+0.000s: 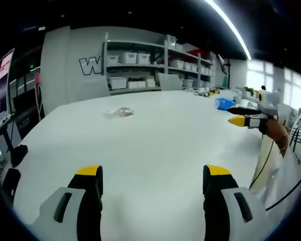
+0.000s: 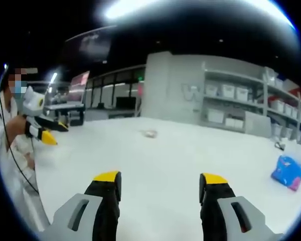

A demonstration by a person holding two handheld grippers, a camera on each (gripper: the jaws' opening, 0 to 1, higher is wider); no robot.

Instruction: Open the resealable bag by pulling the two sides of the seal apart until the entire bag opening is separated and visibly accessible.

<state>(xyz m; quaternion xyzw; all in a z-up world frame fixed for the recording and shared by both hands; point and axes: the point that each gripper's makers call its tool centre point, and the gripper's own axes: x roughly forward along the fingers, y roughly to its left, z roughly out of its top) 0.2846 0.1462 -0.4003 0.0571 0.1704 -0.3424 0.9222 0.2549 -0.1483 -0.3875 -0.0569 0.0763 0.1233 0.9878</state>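
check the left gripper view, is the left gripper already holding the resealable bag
No, the left gripper is open and empty while the resealable bag lies far off on the white table.

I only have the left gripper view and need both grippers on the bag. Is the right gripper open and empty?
Observer: Yes. In the right gripper view, the right gripper has its jaws apart, with only bare table between them.
Operator: Does it face the bag?
Observer: Yes. The resealable bag lies far ahead on the table, roughly centred above the jaws, untouched.
Operator: Anything off to its side?
Observer: A blue package lies on the table towards that view's right edge, apart from the jaws.
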